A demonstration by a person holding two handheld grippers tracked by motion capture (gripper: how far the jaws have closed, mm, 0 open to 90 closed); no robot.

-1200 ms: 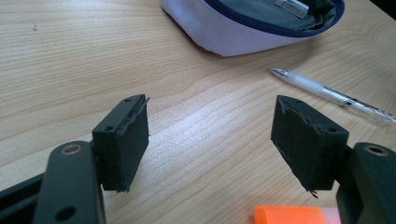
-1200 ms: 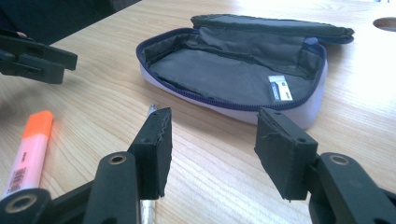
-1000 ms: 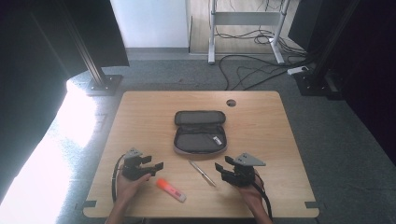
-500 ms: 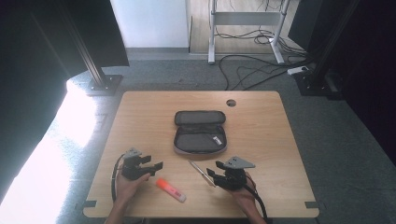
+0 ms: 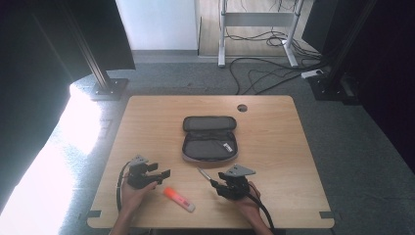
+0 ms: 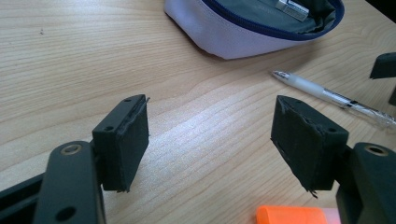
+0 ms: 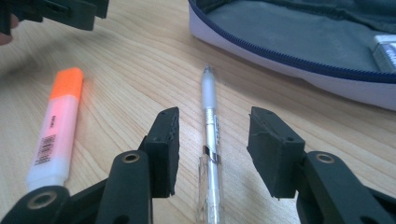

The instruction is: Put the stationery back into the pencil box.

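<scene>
Clear pen [image 7: 209, 135] lies untouched between the right gripper's [image 7: 212, 154] half-open, just-closing fingers [image 7: 164, 144].

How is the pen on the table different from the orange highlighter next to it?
The pen is thin with a clear body and metal clip; the highlighter is thick, with an orange cap and a barcode label. The pen lies between the jaws of the right hand-held gripper, untouched; the highlighter lies outside them. Both lie flat on the table.

Grey carpet floor [image 5: 342, 161], cables [image 5: 264, 73], bright light [image 5: 44, 161] at left.
</scene>
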